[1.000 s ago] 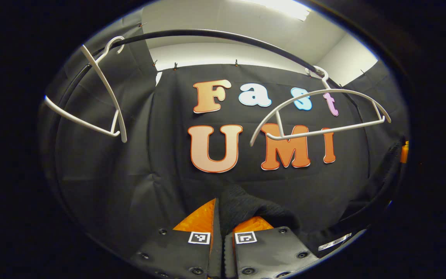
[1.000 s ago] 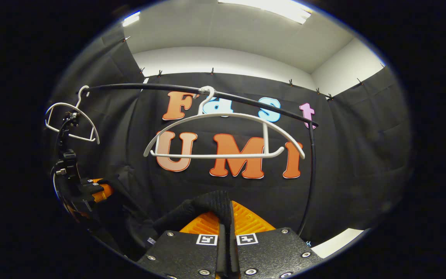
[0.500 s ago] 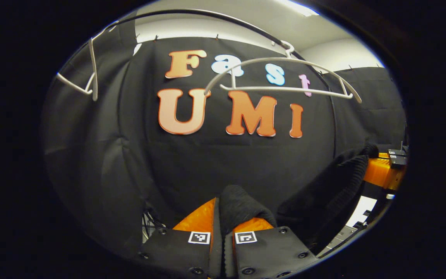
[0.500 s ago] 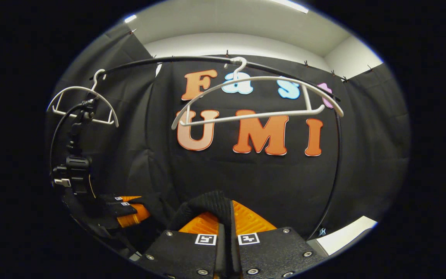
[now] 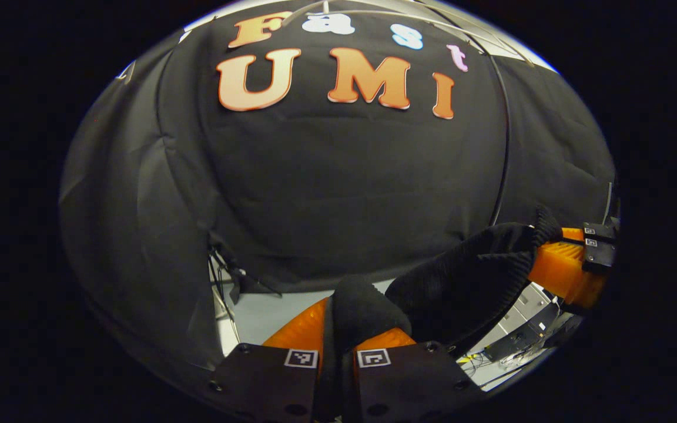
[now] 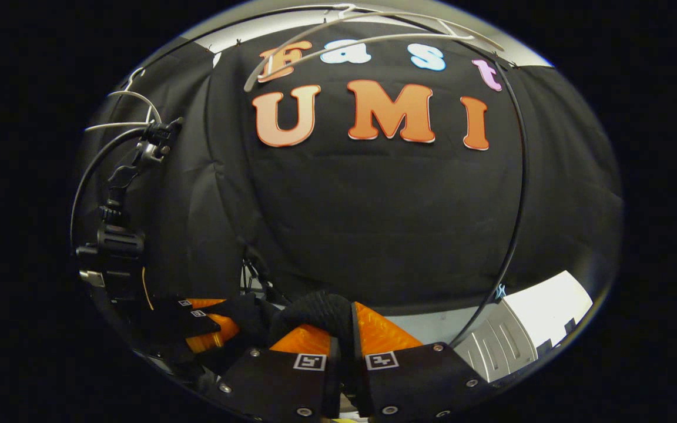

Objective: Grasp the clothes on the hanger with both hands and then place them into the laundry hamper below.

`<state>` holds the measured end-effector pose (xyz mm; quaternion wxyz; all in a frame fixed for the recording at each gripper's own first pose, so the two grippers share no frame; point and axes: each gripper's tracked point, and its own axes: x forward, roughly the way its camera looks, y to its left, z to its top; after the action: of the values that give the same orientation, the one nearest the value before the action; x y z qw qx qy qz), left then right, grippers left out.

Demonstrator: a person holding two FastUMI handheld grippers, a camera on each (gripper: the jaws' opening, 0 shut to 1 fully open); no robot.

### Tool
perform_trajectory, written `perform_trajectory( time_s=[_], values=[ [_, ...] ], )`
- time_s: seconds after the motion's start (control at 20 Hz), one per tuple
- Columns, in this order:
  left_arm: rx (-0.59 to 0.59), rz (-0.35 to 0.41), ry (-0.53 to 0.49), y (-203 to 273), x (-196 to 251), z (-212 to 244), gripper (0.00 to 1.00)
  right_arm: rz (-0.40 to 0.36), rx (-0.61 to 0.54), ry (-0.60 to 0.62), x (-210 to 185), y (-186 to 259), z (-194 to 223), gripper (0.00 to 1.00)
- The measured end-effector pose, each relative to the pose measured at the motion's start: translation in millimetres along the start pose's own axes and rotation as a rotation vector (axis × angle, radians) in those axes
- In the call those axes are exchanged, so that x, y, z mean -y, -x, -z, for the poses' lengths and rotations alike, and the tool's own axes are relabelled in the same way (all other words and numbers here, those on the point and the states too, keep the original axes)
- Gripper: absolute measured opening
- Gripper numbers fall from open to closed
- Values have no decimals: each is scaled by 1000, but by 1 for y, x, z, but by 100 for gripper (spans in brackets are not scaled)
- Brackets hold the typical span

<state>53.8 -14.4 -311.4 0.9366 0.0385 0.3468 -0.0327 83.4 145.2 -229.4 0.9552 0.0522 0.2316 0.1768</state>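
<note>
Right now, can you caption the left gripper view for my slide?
Left gripper shut on dark knit garment, stretched to the right gripper at the right edge.

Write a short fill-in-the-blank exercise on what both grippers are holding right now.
1. The left gripper is shut on a fold of black ____.
2. The right gripper is ____ on the garment.
3. The white hanger on the rail is ____.

Missing words: fabric; shut; empty

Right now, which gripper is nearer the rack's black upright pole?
Right. The right gripper sits just beside the pole; the left gripper is farther off, across the garment.
</note>
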Motion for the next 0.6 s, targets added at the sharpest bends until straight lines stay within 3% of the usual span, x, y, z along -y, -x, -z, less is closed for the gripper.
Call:
perform_trajectory(
  time_s=[0.35, 0.5, 0.55, 0.6],
  values=[
    [-165, 7, 28, -15, -5, 69, 14, -1, -153, 7, -5, -9, 65, 10],
    [-228, -9, -7, -17, -12, 92, 35, 12, -217, 30, 2, -3, 95, 22],
    [-251, -10, -4, -18, -12, 99, 37, 14, -234, 36, 3, -1, 103, 24],
    [-277, -6, 3, -16, -12, 108, 33, 15, -260, 41, 3, 0, 114, 32]
  ],
)
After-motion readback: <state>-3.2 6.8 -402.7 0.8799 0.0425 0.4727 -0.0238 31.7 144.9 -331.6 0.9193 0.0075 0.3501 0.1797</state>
